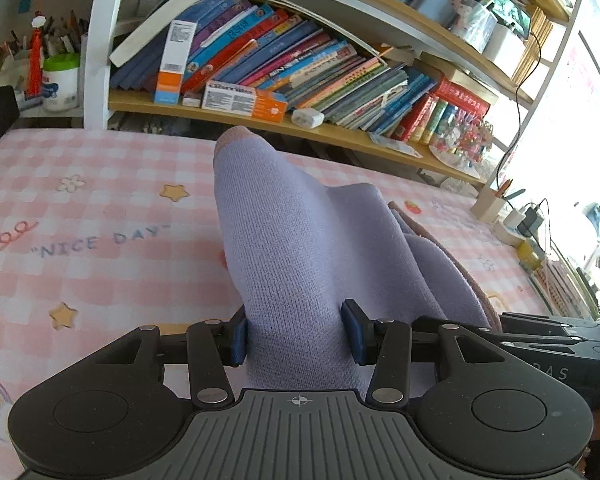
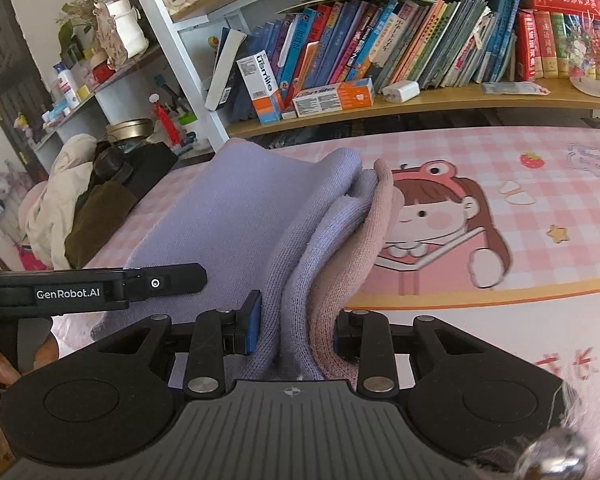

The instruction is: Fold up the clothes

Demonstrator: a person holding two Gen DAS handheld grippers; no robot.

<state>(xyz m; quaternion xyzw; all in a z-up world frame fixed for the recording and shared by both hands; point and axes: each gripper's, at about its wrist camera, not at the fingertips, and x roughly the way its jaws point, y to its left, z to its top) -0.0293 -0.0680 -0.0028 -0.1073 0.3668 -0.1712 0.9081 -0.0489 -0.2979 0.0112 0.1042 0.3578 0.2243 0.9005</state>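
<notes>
On the pink checked mat (image 1: 80, 216), the lilac knit garment (image 1: 284, 248) stretches away toward the bookshelf (image 1: 260, 120), both grippers' jaws clamping its near end.

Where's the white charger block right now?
The white charger block lies on the lower bookshelf behind the table, just right of the orange toothpaste box. In the right wrist view it sits centre-right, under the leaning books.

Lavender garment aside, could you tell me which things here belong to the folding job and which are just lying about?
Job: lavender knit garment, left gripper, right gripper, pink checked cloth.

Lying about: books, toothpaste box, white charger, clothes heap.
</notes>
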